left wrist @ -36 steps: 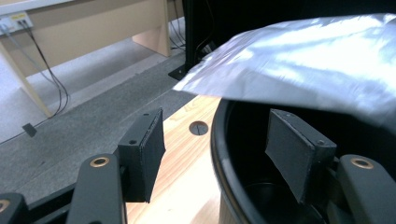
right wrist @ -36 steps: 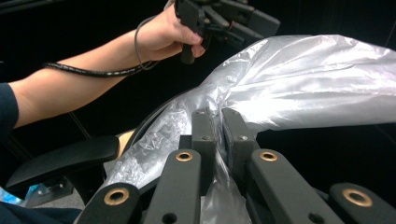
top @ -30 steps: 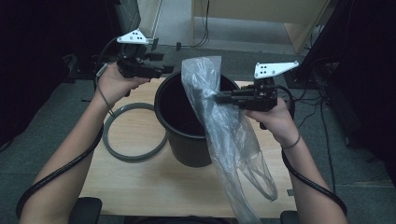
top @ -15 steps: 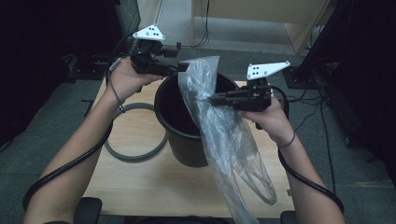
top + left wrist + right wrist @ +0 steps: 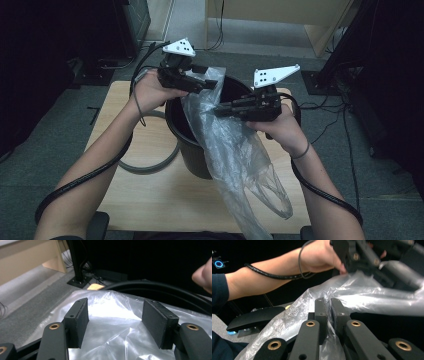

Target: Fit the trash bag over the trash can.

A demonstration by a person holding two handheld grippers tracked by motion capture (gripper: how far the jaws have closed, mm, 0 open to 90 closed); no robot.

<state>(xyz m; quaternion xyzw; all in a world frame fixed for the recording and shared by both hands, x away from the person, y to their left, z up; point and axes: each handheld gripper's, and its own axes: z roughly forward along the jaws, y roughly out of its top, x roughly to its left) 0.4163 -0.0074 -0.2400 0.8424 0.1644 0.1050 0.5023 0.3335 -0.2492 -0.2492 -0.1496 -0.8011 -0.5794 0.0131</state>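
Observation:
A black bin (image 5: 186, 150) stands on the wooden table (image 5: 150, 200). A clear plastic bag (image 5: 235, 150) hangs from the bin's rim down its front onto the table. My right gripper (image 5: 218, 109) is shut on the bag's film near the top; in the right gripper view its jaws (image 5: 329, 307) pinch the crumpled bag (image 5: 367, 297). My left gripper (image 5: 212, 82) hovers at the bag's upper edge above the bin mouth. It is open (image 5: 117, 322), with the bag (image 5: 112, 310) lying under and between the pads, untouched. The bin's rim (image 5: 162, 287) curves behind.
A grey ring (image 5: 142, 169) lies flat on the table left of the bin, partly under the left forearm. Grey carpet surrounds the table. Black stands and cables (image 5: 340, 55) sit at the back right, and a light wooden cabinet (image 5: 280, 15) at the back.
The left gripper has travelled right, from beside the bin to the bag's top edge over the bin mouth. The right gripper, still clamped on the bag, has drifted slightly left.

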